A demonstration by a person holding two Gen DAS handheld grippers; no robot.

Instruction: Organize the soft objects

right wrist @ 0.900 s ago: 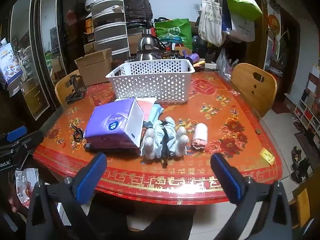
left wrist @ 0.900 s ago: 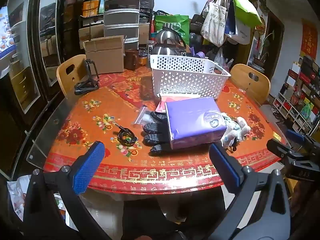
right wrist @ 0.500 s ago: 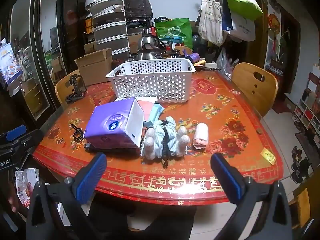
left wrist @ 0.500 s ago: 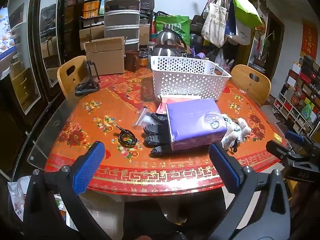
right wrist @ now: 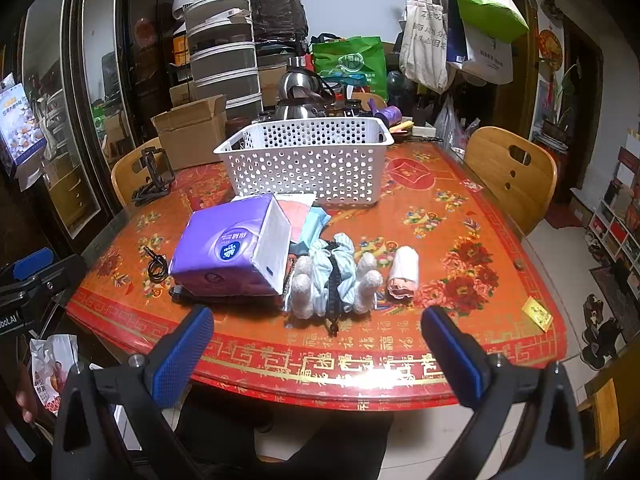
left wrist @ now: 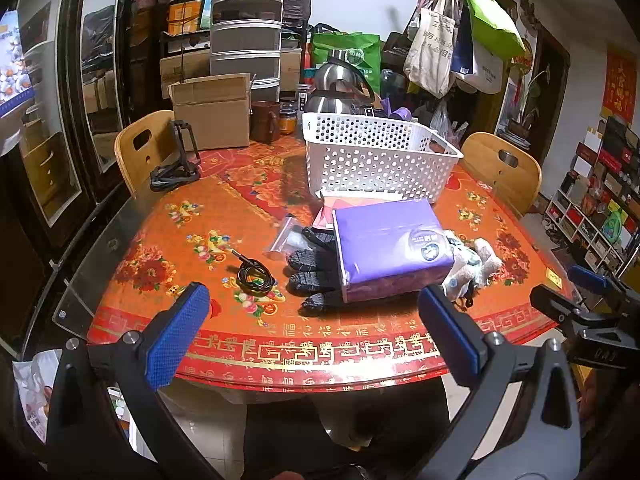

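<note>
Left hand-held gripper (left wrist: 312, 334) and right hand-held gripper (right wrist: 318, 350): jaws wide apart, nothing between them. On the counter (right wrist: 460, 216), the tissue pack (right wrist: 236, 256) lies at 7 o'clock from the basket (right wrist: 308, 160)

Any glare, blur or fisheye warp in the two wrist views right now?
Left wrist: sharp, black corners, strong barrel warp, the table edge bows; mild sheen near the basket. Right wrist: same warp, bright glare on the near table rim, tissue pack crisp, room behind dim.

Left hand-held gripper (left wrist: 314, 334) and right hand-held gripper (right wrist: 318, 354) gape wide (both tilted downward), holding nothing
</note>
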